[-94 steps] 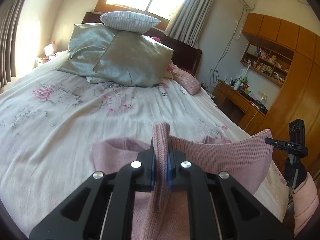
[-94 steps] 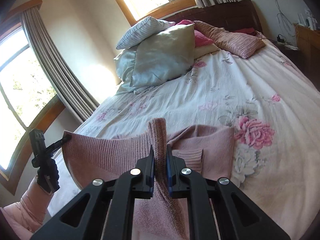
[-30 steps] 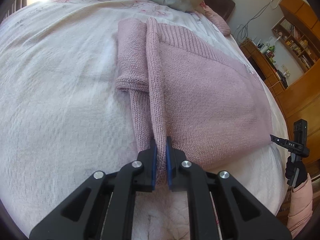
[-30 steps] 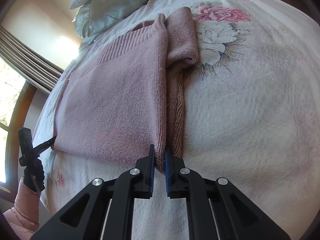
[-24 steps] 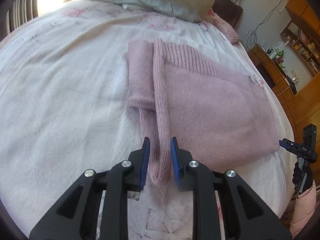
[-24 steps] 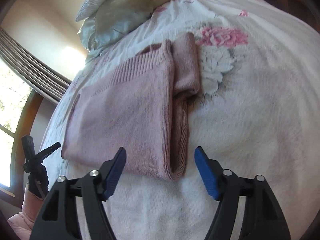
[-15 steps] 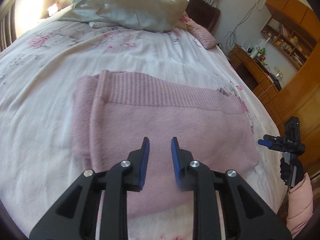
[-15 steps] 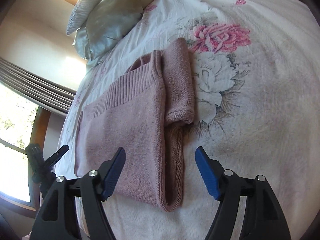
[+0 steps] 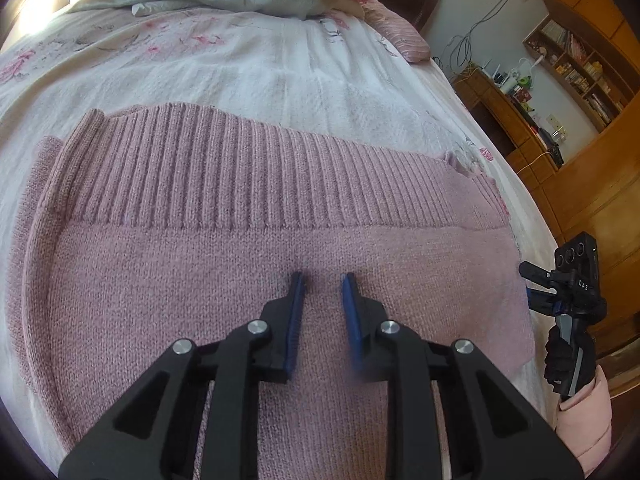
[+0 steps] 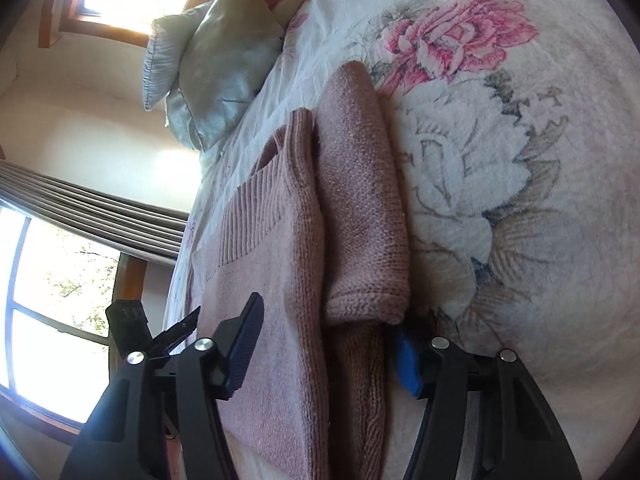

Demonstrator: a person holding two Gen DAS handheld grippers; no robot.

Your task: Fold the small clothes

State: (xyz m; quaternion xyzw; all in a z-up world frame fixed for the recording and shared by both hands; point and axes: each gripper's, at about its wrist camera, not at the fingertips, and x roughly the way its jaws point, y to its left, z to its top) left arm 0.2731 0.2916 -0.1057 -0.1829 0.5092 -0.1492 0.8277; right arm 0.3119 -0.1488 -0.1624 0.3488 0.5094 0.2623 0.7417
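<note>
Both grippers have let go of the pink knitted sweater (image 9: 248, 240), which now lies folded flat on the floral bedspread (image 9: 280, 72). The left gripper (image 9: 322, 300) hovers above its middle, jaws slightly apart; the right gripper (image 10: 328, 344) gapes wide astride the folded sleeve (image 10: 360, 200), hiding the near hem. Open bedspread lies beyond.

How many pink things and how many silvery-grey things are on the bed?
Pink: 3, namely the sweater, the striped pillow and the big flower printed on the bedspread.
Silvery-grey: 2, both cushions.
Total: 5.
</note>
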